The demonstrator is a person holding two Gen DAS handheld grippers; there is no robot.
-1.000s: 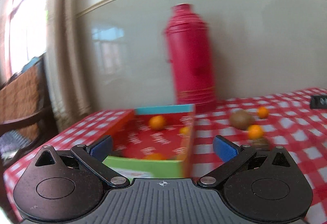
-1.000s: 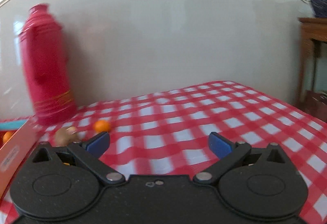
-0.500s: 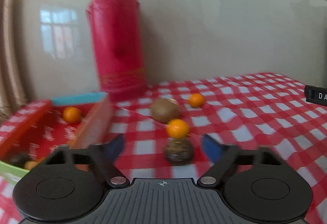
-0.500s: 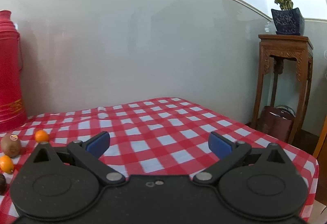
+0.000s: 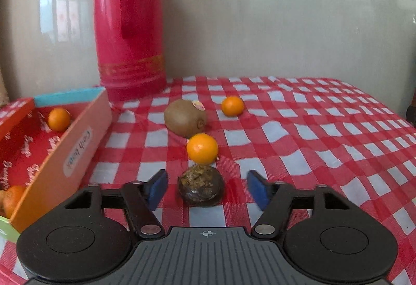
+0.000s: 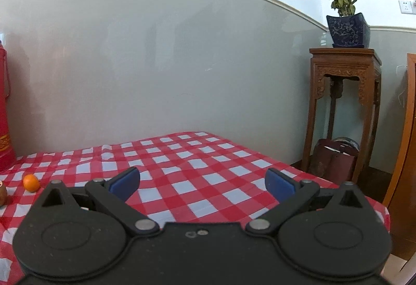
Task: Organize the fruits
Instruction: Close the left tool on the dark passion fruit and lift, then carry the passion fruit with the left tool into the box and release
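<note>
The left gripper [image 5: 206,187] is closing around a dark fruit [image 5: 200,189] on the counter [image 5: 299,134] — pads not yet touching. An orange [image 5: 202,148] sits just behind; it could get nudged away. The right gripper [image 6: 202,184] hangs open, empty.

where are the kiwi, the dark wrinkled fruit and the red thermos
kiwi [image 5: 185,117], left wrist view, middle of its brown skin
dark wrinkled fruit [image 5: 200,186], left wrist view, centre of its front
red thermos [image 5: 130,25], left wrist view, mid body beside the handle
</note>
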